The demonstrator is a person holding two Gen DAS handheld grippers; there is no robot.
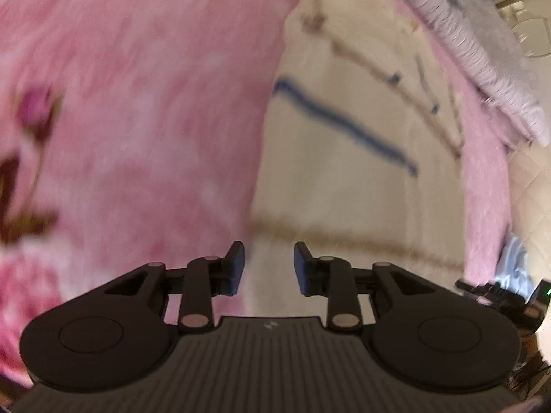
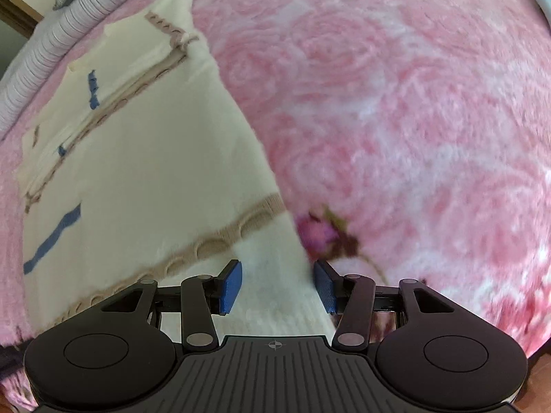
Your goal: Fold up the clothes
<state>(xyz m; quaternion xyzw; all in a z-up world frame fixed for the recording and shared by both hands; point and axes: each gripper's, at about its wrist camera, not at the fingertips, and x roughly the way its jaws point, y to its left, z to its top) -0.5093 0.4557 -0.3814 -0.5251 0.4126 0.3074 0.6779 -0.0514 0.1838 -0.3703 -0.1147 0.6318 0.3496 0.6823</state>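
Both my left gripper (image 1: 269,268) and right gripper (image 2: 278,287) stand apart, empty, above the cream sweater (image 2: 144,158) on the pink blanket (image 2: 396,103).

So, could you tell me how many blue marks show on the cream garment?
3 in the right wrist view: one near the lower left edge, one small mid-left, one upper left. Folds may hide others.

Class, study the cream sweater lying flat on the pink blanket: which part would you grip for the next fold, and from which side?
Probably the ribbed hem's two corners. The cream sweater lies flat on the pink blanket, its hem edge nearest both grippers. Come from above: right gripper over one side edge, left gripper over the other.
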